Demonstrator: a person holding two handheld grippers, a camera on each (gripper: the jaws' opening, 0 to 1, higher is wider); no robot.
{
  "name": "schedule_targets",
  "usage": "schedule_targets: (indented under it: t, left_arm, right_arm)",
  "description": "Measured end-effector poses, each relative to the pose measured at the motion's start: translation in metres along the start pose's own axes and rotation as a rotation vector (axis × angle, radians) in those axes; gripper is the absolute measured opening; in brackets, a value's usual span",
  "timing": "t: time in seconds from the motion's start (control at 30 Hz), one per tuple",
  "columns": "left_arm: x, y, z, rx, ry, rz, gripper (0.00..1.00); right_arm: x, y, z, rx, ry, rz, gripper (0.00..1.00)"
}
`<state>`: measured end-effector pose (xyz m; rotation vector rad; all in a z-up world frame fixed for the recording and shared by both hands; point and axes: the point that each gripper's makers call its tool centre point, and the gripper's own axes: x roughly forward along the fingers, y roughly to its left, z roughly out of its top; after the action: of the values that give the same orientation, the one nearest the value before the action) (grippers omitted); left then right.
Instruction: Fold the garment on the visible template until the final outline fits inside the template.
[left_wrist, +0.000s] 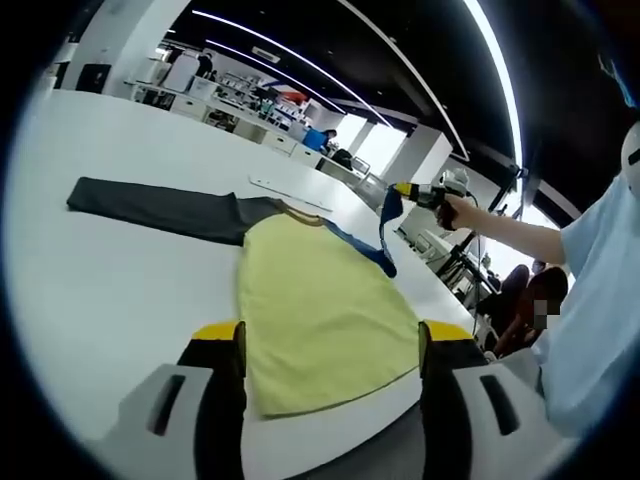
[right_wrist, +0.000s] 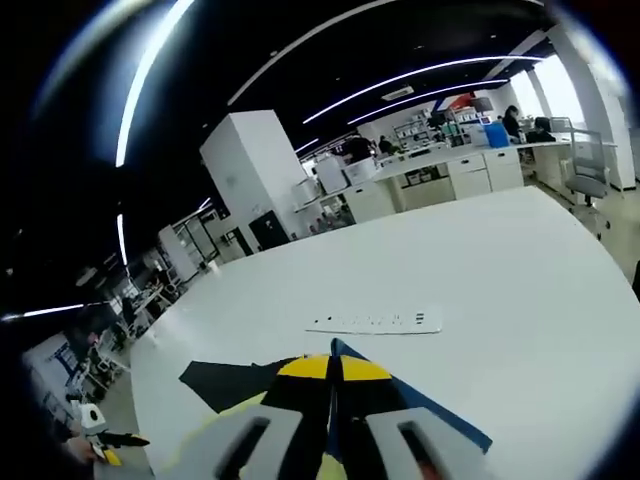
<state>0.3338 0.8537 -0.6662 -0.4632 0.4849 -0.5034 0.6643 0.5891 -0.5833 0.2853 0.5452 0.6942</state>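
While left gripper (left_wrist: 330, 345) fingers apart, garment (left_wrist: 320, 300) lies collar away; right gripper (right_wrist: 333, 385) fingers clamped on blue sleeve (left_wrist: 388, 225).

The left gripper (left_wrist: 330, 350) has black jaws capped in yellow, rising from pale grey housings with dark slots. The right gripper (right_wrist: 331, 375) shows matching yellow-and-black tips on grey bodies. The person wears a light blue short sleeve (left_wrist: 600, 290).

Open-plan office or lab floor. Indicators: long linear ceiling lights (left_wrist: 290, 60) on a dark ceiling, white structural columns (right_wrist: 262, 175), rows of white desks with drawer cabinets (right_wrist: 480, 170), seated people at workstations (left_wrist: 322, 138), and a large white worktable (right_wrist: 500, 280).
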Motion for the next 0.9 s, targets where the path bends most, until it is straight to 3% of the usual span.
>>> schedule_targets:
  t: [0.17,0.47,0.63,0.9]
  left_arm:
    - [0.001,0.001,-0.004,-0.005,0.007,-0.005,0.68]
    - [0.001,0.002,-0.002,-0.007,-0.005,-0.001,0.67]
    - [0.001,0.0,-0.002,-0.003,-0.001,-0.008,0.67]
    - [0.002,0.004,-0.005,-0.012,0.004,0.001,0.67]
  right_arm:
    - [0.026,0.024,-0.004,-0.019,0.033,0.062,0.0]
    - [0.056,0.087,-0.017,-0.014,0.109,0.214,0.0]
    - [0.073,0.129,-0.032,-0.038,0.18,0.303,0.0]
    - [0.108,0.163,-0.063,-0.059,0.26,0.346,0.0]
